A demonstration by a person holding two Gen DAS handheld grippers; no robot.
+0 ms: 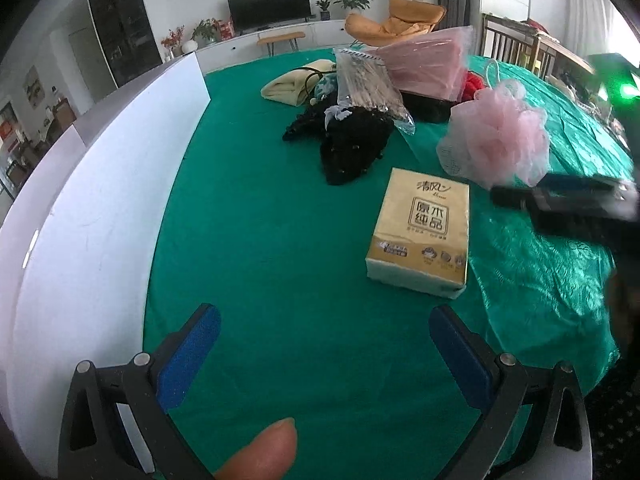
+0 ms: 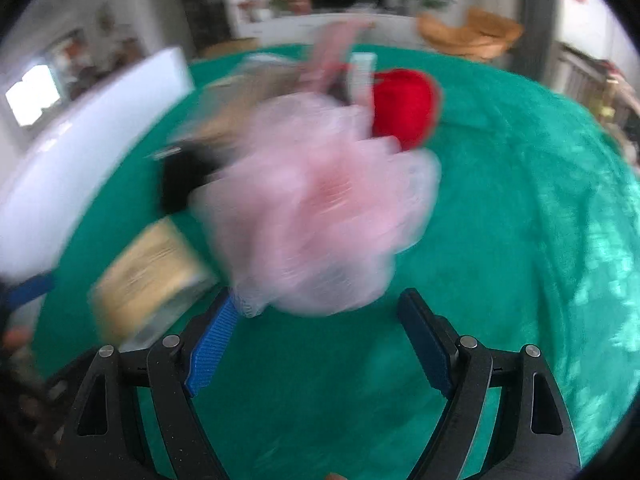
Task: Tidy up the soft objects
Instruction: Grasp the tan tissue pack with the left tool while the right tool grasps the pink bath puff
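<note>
While right view is motion-blurred, right gripper (image 2: 322, 304) sits wide open, pink mesh pouf (image 2: 316, 216) mid-frame just ahead. Left gripper (image 1: 324, 320) wide open, empty, lower frame; tissue pack (image 1: 420, 228) centre-right.

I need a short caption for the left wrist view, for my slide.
Open left tongs hover over the green tablecloth facing a yellow tissue pack, pink bath pouf and piled soft items.
</note>
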